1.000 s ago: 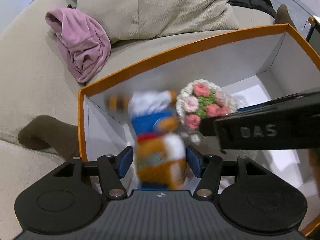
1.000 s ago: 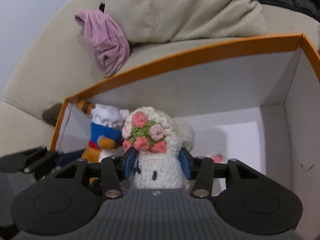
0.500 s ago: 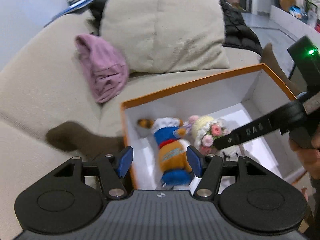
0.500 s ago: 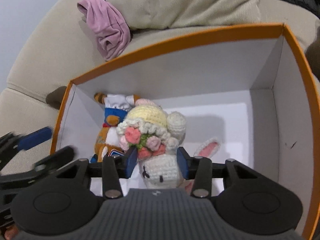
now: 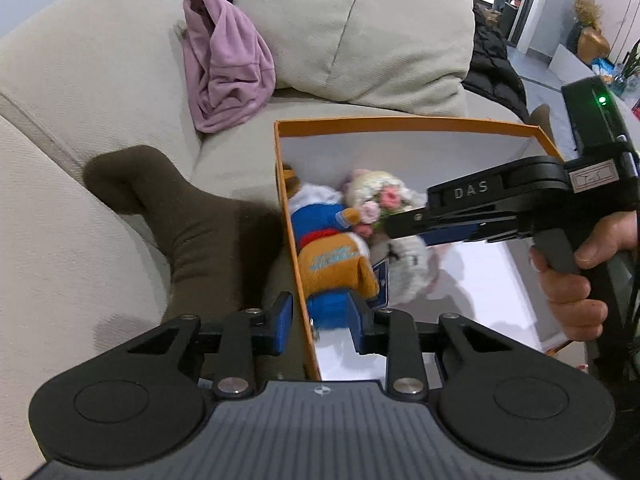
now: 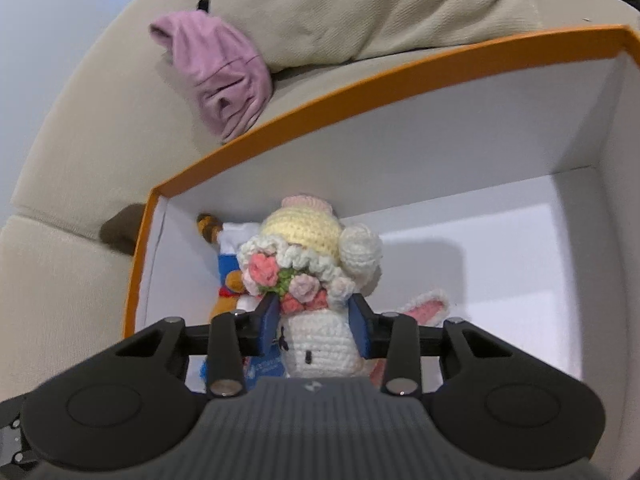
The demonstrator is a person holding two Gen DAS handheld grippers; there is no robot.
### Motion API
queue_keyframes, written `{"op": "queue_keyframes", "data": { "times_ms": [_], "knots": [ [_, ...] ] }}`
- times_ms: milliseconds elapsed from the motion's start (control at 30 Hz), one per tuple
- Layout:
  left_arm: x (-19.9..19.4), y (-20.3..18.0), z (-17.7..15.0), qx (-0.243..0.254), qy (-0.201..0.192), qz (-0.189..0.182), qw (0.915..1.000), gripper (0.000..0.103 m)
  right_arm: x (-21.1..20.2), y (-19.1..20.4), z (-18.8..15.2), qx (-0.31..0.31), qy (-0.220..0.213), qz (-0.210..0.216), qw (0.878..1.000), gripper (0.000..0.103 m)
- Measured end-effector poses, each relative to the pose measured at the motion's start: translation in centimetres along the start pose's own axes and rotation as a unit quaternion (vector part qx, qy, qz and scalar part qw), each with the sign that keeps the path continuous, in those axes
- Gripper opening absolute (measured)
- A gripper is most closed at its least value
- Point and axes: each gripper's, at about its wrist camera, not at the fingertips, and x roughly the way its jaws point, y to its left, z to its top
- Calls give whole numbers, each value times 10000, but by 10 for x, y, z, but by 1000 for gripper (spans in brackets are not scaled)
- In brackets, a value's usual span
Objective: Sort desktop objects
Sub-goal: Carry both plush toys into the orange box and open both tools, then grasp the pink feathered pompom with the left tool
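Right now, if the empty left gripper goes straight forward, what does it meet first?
Probably the orange cardboard box's left wall, which runs between the left gripper fingers; the orange-and-blue plush duck lies just inside. Depth is unclear.

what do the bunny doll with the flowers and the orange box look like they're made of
Bunny doll: crocheted yarn, matte; rows of loops show on its white face, yellow cap and flower wreath. It sits between the blue pads of the right hand-held gripper.

Orange box: probably stiff cardboard, with thin straight walls, a smooth orange outside and a plain white inside, no gloss visible.
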Motion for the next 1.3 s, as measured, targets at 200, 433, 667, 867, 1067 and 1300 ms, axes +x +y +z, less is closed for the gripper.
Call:
{"op": "queue_keyframes", "data": {
  "times_ms": [200, 433, 667, 867, 1067, 1300],
  "knots": [
    [-5, 1, 0, -31, -115, 181, 9998, 33, -3, 7, 1, -195, -6, -67, 9998, 44],
    [-45, -2, -15, -87, -512, 205, 9984, 33, -45, 27, -16, -1089, -630, -238, 9918, 48],
    [-76, -19, -59, -58, -633, 110, 9979, 33, -102, 41, -71, -1874, -1275, -27, 9740, 45],
    [-75, -26, -101, -203, -562, 413, 9974, 34, -143, 38, -141, -2200, -1619, 180, 9618, 39],
    [-58, -20, -129, -624, -553, 430, 9956, 34, -116, 35, -195, -2423, -1418, 80, 9597, 39],
    [-29, -13, -137, -874, -587, 700, 9920, 34, -76, 33, -211, -2549, -985, -32, 9619, 41]
  ]
}}
